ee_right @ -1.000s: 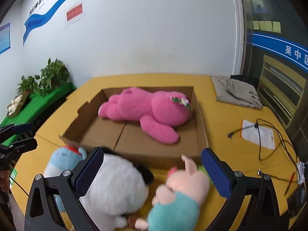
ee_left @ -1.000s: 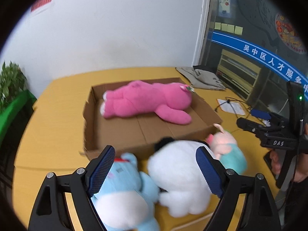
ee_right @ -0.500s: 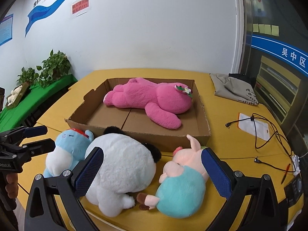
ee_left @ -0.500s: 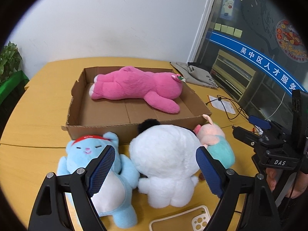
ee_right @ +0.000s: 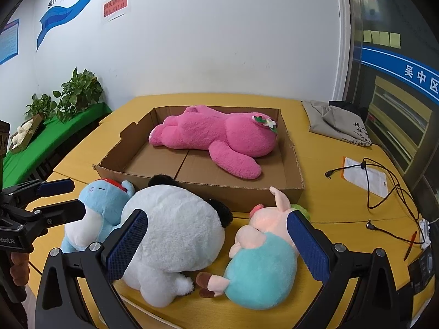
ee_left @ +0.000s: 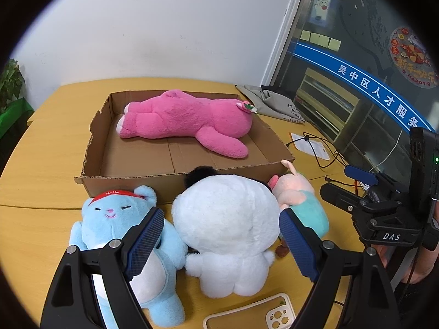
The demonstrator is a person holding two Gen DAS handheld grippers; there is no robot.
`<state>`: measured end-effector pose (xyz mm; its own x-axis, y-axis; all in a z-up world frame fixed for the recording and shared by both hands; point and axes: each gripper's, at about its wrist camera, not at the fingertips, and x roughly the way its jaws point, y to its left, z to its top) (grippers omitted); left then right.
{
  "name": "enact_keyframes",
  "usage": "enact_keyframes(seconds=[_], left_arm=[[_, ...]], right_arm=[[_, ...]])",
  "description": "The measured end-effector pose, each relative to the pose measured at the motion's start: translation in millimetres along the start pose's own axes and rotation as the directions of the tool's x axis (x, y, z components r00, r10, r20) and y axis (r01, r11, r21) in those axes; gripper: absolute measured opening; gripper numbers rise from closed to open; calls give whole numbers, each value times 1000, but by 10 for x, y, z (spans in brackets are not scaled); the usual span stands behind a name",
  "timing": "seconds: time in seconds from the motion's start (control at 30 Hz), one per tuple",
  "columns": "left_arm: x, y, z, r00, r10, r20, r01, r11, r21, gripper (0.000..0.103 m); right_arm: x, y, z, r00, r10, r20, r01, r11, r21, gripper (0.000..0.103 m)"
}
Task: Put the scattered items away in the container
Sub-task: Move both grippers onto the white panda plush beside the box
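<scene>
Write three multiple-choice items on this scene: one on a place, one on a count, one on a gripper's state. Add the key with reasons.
1. Where does the pink plush bear lie?
A. in the shallow cardboard box
B. on the yellow table beside the box
C. on the grey folded cloth

2. How many plush toys sit on the table outside the box?
A. one
B. three
C. five

3. How is the left gripper?
A. shut on a toy
B. open
C. out of view

Key: 1 A, the box walls surround it. 2 B, the light blue plush bear, the white round plush toy and the pink-and-teal plush pig. 3 B, its fingers stand wide apart around the white toy, gripping nothing.
</scene>
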<state>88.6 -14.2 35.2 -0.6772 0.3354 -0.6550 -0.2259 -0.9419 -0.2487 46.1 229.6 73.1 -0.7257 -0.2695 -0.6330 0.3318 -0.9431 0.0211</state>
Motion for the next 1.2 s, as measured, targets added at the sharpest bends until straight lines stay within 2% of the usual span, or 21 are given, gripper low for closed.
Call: enact_keyframes(seconds=[0.5, 0.7, 0.87, 0.97, 1.1, 1.2], left_arm=[[-16, 12, -52, 1000, -14, 7, 14, 1000, -6, 87], [14, 75, -82, 1000, -27, -4, 27, 999, -20, 87], [271, 166, -49, 994, -96, -54, 95, 995, -20, 87], [564, 238, -5, 988, -116, -105, 116, 993, 2, 87], [969, 370, 5, 974, -134, -184, 134, 991, -8, 87], [1115, 481, -31, 958, -204, -203, 195, 979, -64, 87]], right_arm=[[31, -31, -31, 1000, 20, -2, -20, 1000, 9, 103], [56, -52, -93, 997, 71, -3, -71, 997, 7, 103], [237, 75, -231, 972, 224, -63, -227, 973, -46, 103], [466, 246, -380, 954, 274, -124, -286, 953, -97, 103], [804, 337, -493, 967, 200, -156, -220, 968, -122, 103], [1023, 288, -506, 962, 209, -175, -227, 970, -86, 103]])
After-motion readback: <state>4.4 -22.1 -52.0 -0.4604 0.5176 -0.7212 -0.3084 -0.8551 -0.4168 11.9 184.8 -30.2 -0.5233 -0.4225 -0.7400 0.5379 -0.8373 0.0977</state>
